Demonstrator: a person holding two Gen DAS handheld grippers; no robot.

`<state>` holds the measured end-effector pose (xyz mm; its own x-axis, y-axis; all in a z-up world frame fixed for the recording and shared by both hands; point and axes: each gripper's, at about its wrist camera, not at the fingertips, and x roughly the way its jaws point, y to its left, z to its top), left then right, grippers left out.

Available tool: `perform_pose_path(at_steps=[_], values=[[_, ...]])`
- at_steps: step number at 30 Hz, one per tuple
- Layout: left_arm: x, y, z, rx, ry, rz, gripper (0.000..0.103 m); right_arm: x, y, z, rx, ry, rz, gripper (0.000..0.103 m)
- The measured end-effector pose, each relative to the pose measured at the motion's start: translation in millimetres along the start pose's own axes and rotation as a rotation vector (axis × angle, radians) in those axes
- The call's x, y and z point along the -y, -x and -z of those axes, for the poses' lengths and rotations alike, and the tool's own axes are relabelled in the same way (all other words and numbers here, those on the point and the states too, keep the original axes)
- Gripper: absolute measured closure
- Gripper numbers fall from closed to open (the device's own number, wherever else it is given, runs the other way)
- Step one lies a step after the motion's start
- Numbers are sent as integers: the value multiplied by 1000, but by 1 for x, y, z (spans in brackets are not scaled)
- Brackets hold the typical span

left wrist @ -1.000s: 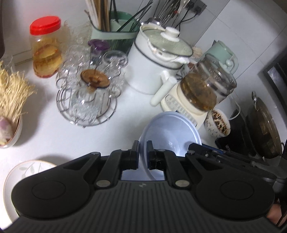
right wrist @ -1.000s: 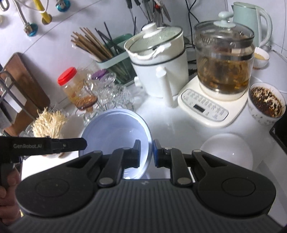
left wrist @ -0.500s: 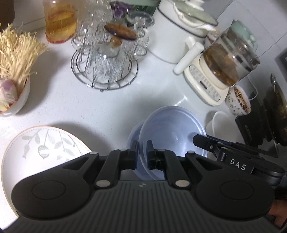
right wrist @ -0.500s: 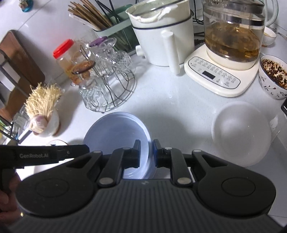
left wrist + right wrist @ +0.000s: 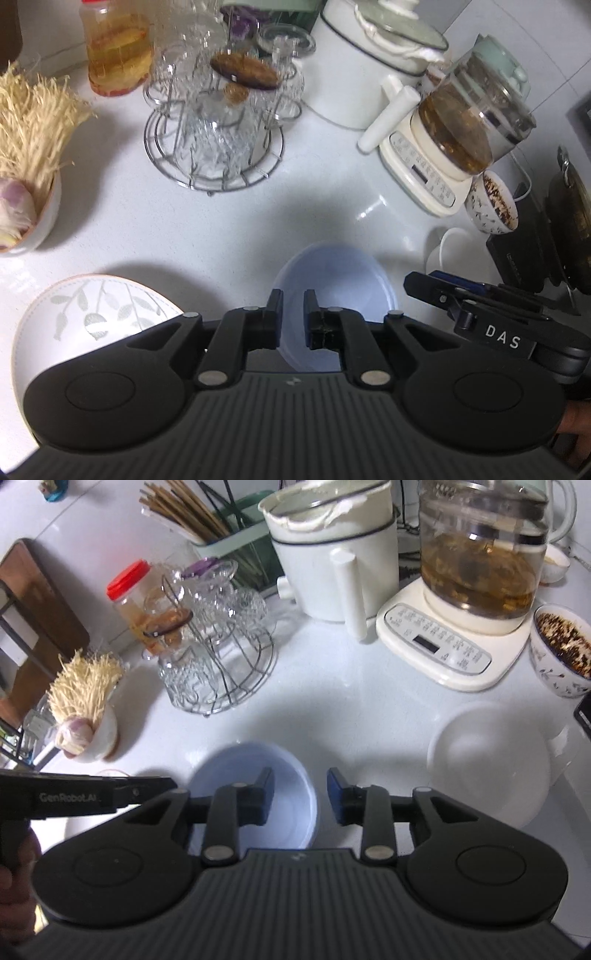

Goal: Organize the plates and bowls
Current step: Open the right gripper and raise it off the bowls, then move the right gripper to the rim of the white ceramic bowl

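The left gripper [image 5: 292, 317] fingers are gripping the blue bowl's [image 5: 343, 280] rim; the right gripper [image 5: 299, 797] fingers are spreading wide over it on the white table [image 5: 332, 701].

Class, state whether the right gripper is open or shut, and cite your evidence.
Open: the right gripper shows a wide gap between its blue-padded fingers, gripping nothing, above the blue bowl.

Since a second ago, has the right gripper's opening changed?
Yes. The right gripper has opened: its jaws, nearly shut before, now stand well apart, one over the blue bowl, the other over bare counter.
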<state>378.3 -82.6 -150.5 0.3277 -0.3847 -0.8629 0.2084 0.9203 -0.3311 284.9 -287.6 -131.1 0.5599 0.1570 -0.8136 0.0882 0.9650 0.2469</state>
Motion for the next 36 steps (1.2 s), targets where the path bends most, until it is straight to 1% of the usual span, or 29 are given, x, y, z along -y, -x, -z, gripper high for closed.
perform_pose_path(at_steps=[5,9,12,15,18,21,26,31,36], values=[[7,25,-3,62,-19,18,86,-2,22,-3,66,-10,9,69],[17,42,0,113,-64,32,84,-5,43,-4,131,-1,25,69],[24,56,4,139,-78,61,84,-8,59,-4,180,-5,34,69],[32,74,12,195,-126,52,84,-12,76,1,224,-15,50,69],[35,92,24,225,-142,66,84,-18,92,8,251,-37,45,68],[36,107,36,254,-172,53,84,-25,106,16,283,-40,59,69],[31,126,48,283,-182,65,84,-38,124,32,338,-27,91,69],[25,134,56,286,-182,82,84,-46,128,47,345,-33,106,69],[30,132,59,277,-192,80,84,-45,132,53,349,-32,117,69]])
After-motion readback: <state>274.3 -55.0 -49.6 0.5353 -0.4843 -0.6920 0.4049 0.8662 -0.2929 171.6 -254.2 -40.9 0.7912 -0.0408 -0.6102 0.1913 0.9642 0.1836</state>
